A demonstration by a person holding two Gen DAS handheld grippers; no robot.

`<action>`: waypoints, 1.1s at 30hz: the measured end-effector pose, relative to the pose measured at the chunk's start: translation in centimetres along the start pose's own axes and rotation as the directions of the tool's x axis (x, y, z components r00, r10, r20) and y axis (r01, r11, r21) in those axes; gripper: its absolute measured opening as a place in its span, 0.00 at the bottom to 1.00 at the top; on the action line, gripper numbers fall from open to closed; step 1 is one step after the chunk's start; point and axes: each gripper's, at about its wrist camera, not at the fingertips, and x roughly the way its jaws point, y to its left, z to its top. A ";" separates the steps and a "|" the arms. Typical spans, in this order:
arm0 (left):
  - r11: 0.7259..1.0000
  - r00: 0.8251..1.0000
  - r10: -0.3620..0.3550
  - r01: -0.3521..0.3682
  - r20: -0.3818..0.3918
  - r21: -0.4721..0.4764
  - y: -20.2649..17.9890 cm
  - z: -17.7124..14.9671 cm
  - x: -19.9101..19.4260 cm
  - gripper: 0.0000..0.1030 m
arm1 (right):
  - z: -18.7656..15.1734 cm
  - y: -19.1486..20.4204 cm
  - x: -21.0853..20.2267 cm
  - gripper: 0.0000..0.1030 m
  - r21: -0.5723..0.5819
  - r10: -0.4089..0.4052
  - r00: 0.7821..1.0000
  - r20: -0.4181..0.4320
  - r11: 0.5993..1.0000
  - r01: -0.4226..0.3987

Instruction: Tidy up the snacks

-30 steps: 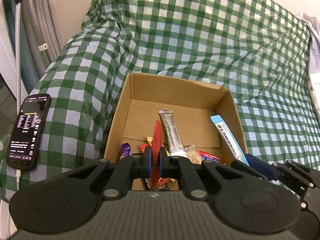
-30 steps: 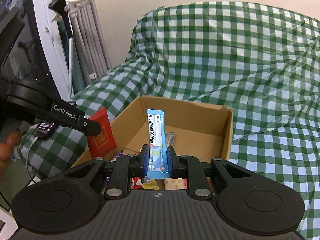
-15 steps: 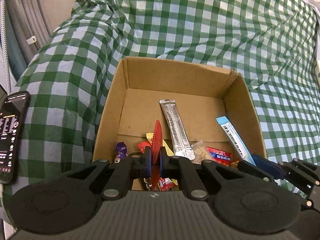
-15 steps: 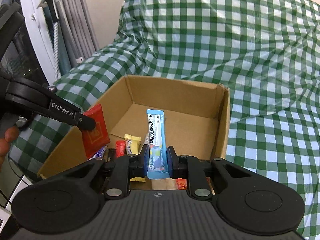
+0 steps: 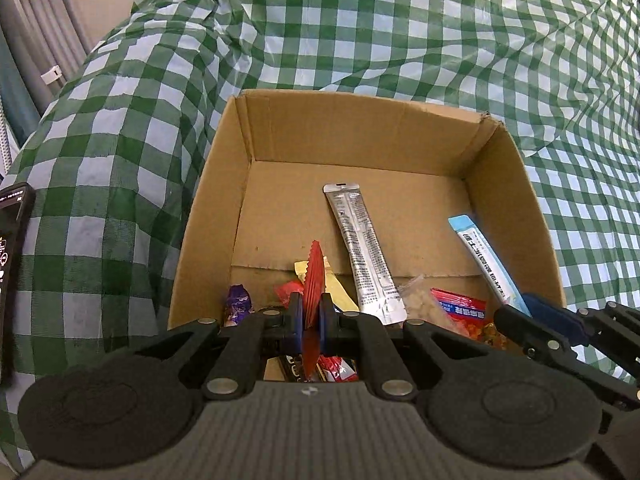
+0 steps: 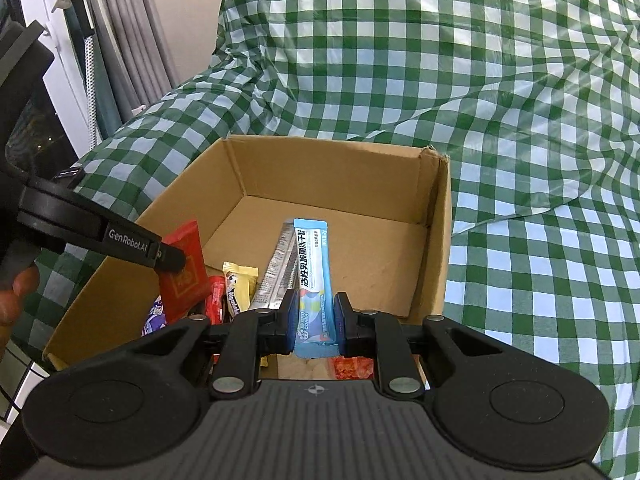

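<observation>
An open cardboard box (image 5: pixel 508 200) (image 6: pixel 438 216) sits on a green checked cloth. My left gripper (image 5: pixel 311 314) is shut on a red packet (image 5: pixel 314 276), held edge-on over the box's near left part; the packet also shows in the right wrist view (image 6: pixel 186 268). My right gripper (image 6: pixel 314 318) is shut on a light blue stick packet (image 6: pixel 314 268), held over the box's near right side; it also shows in the left wrist view (image 5: pixel 486 264). A silver stick packet (image 5: pixel 360 248), a yellow packet (image 6: pixel 238 286) and several small sweets lie in the box.
The green checked cloth (image 5: pixel 360 32) covers the whole surface around the box. A black phone (image 5: pixel 12 248) lies on the cloth at the left edge. Grey curtains and a white frame (image 6: pixel 100 40) stand at the far left.
Both grippers have moved forward and lower over the box with their packets still held. The box fills more of both views.
</observation>
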 end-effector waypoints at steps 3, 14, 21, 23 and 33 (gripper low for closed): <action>1.000 1.000 0.012 -0.012 -0.006 -0.005 0.2 0.2 0.6 0.07 | 0.1 0.0 0.4 0.19 -0.001 -0.002 1.000 -0.005 1.000 0.002; 0.998 0.993 0.055 -0.052 0.105 -0.032 1.2 0.0 -2.6 1.00 | 0.7 0.1 0.3 0.79 0.025 -0.003 1.000 -0.026 1.000 0.004; 0.993 0.986 0.117 -0.119 0.118 0.006 0.3 -4.1 -8.2 1.00 | -0.5 1.8 -4.8 0.98 0.003 -0.021 1.000 0.017 1.000 0.020; 0.993 0.986 0.117 -0.118 0.118 0.001 0.2 -5.7 -9.9 1.00 | -1.3 2.5 -6.3 0.99 0.003 -0.020 1.000 0.016 1.000 0.020; 0.991 0.976 0.134 -0.128 0.171 -0.045 0.2 -13.4 -14.9 1.00 | -6.0 6.1 -13.2 0.99 -0.021 -0.067 0.994 0.085 0.997 0.069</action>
